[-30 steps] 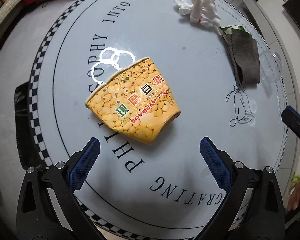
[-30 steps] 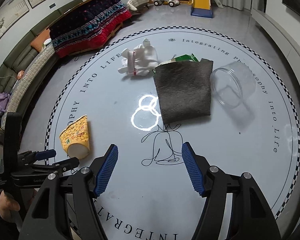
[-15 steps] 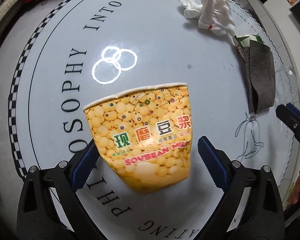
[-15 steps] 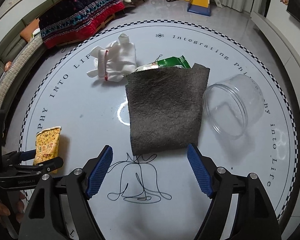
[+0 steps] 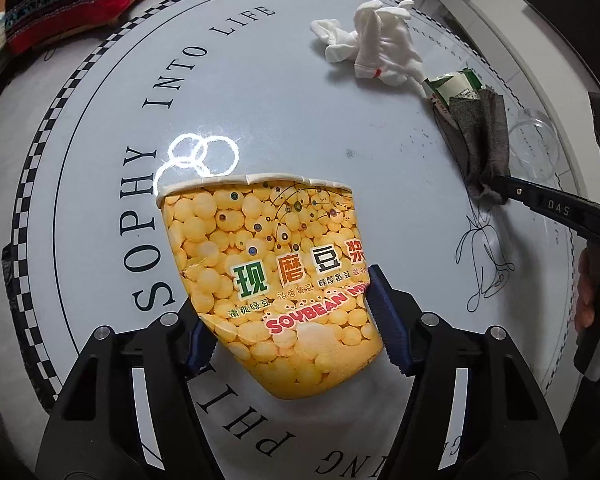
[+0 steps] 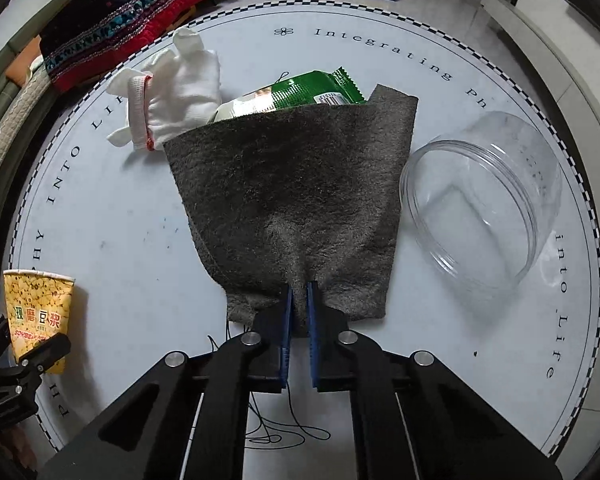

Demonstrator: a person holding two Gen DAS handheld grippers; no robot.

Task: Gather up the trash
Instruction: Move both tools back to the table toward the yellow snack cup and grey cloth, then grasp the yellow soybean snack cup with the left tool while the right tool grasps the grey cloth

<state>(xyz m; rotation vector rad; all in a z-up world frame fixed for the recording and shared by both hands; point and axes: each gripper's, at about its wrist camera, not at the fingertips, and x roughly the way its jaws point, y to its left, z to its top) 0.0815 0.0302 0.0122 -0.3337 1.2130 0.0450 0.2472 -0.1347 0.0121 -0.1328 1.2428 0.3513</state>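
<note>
both grippers now closed: left gripper [image 5: 296, 320] clamps cup [image 5: 276, 276], right gripper [image 6: 299, 312] pinches cloth [image 6: 296, 200] edge

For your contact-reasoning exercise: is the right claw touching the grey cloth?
Touching. The right wrist view shows the right claw with its blue pads closed on the near edge of the grey cloth, fabric bunched between them.

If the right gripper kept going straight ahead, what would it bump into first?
The right gripper is already pinching the grey cloth. Straight ahead, it would probably push along the cloth into the green wrapper tucked under its far edge.
</note>
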